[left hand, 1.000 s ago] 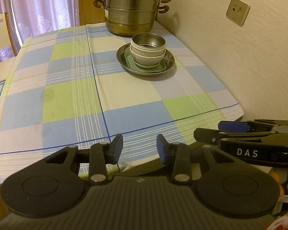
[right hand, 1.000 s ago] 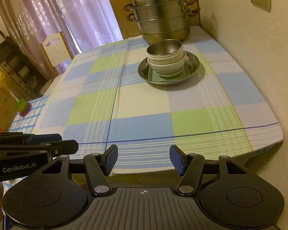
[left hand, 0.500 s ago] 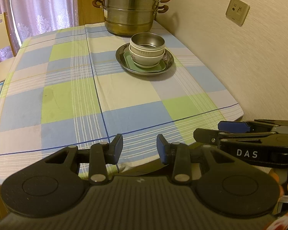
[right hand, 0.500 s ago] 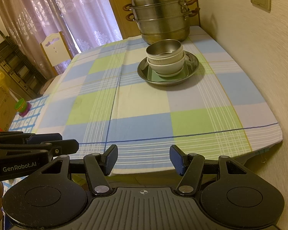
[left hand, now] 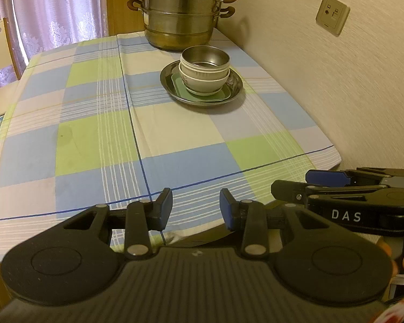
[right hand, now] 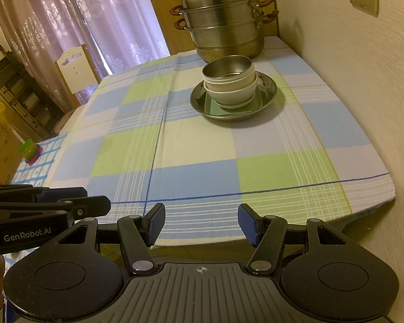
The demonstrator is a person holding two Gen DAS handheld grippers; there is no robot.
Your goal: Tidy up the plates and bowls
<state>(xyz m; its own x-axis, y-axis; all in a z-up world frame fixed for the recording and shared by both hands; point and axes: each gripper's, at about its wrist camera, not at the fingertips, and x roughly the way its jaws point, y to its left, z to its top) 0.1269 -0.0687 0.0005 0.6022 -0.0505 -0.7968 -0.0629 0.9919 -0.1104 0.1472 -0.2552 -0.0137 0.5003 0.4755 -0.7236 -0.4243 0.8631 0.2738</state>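
While both grippers hang at the table's near edge, jaws parted and gripping nothing, the stack of a steel bowl (left hand: 205, 57) over white ceramic bowls (left hand: 206, 80) on a round steel plate (left hand: 235, 90) sits well apart, at twelve o'clock from the left gripper (left hand: 196, 210) and right gripper (right hand: 201, 224).

Black left gripper (left hand: 196, 207), blue pads; right gripper (right hand: 201, 224) alike; silver rivets.

Dim, warm yellowish indoor light gives soft shadows beneath the stacked dishes (left hand: 202, 80) ahead, with sharp focus and strong fisheye bending at edges.
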